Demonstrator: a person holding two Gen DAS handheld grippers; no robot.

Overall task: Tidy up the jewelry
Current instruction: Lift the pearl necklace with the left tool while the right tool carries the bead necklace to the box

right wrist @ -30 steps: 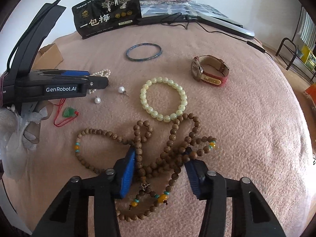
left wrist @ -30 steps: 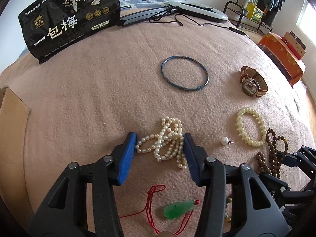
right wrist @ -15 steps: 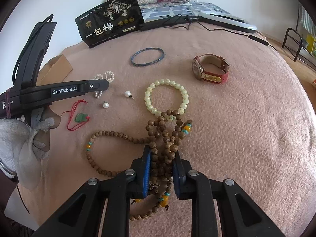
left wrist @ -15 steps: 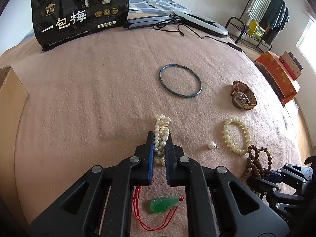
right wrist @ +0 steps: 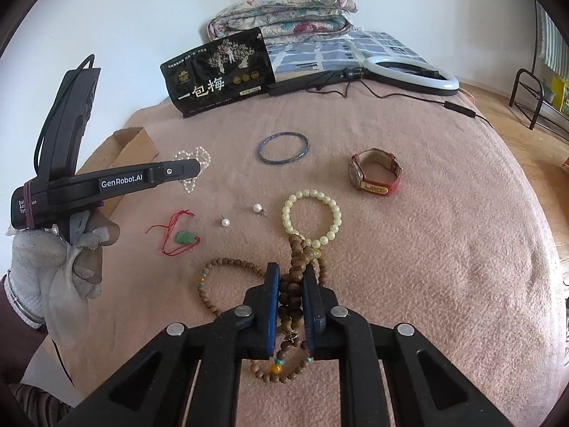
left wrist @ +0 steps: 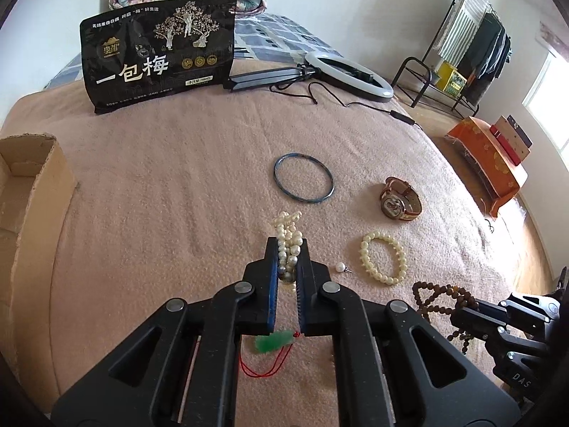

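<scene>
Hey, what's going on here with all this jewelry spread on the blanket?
A person is sorting jewelry with a hand-held claw in each hand. The left claw is shut on a bunched pearl necklace. The right claw, whose jaws have just been closing, grips a tangle of wooden prayer beads. On the pink blanket lie a blue bangle, a wristwatch, a pale bead bracelet, two loose pearl earrings and a jade pendant on red cord. A cardboard box sits at the left.

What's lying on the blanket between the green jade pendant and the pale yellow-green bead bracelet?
Two loose white pearl studs, clearest in the right wrist view, between the green jade pendant and the pale bead bracelet.
</scene>
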